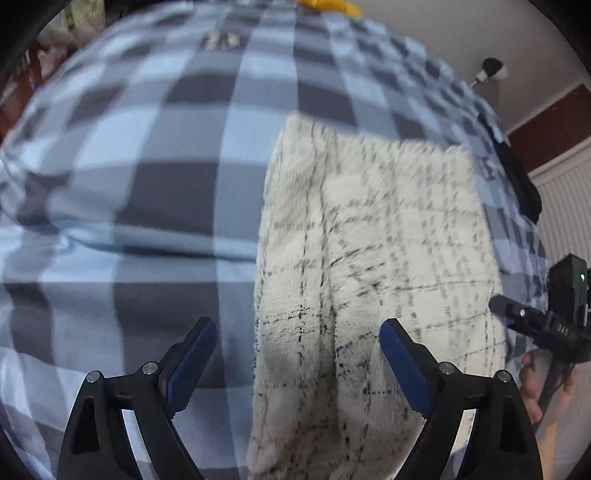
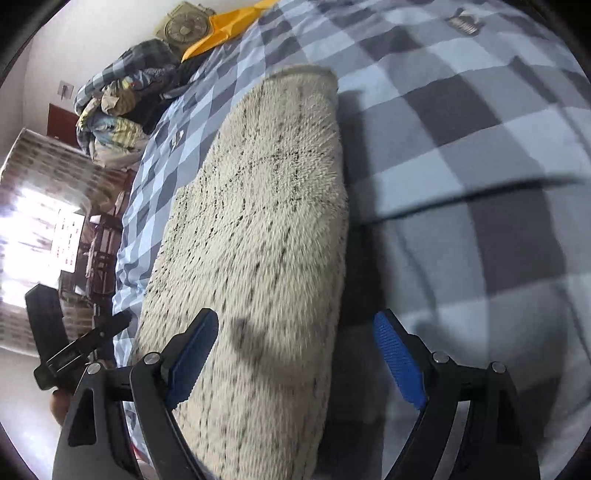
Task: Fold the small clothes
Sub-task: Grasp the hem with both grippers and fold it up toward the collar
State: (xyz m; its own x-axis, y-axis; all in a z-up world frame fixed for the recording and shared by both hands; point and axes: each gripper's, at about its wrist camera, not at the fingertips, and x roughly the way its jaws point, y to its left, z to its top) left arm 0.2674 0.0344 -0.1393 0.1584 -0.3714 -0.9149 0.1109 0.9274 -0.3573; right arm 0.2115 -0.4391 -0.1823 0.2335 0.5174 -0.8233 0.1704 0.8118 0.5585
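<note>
A fluffy white garment (image 1: pixel 373 266) with thin black check lines lies folded lengthwise on a blue and grey checked bedspread (image 1: pixel 147 177). It also shows in the right wrist view (image 2: pixel 258 236) as a long strip. My left gripper (image 1: pixel 297 354) is open and empty, hovering over the garment's near left edge. My right gripper (image 2: pixel 295 354) is open and empty over the garment's near right edge. The right gripper (image 1: pixel 546 325) shows at the right edge of the left wrist view. The left gripper (image 2: pixel 74 350) shows at the left edge of the right wrist view.
A heap of clothes (image 2: pixel 122 96) lies at the far left of the bed, with a yellow cloth (image 2: pixel 229 26) and a fan (image 2: pixel 184 26) beyond it. A bright window (image 2: pixel 40 221) and dark furniture (image 2: pixel 99 251) stand beside the bed.
</note>
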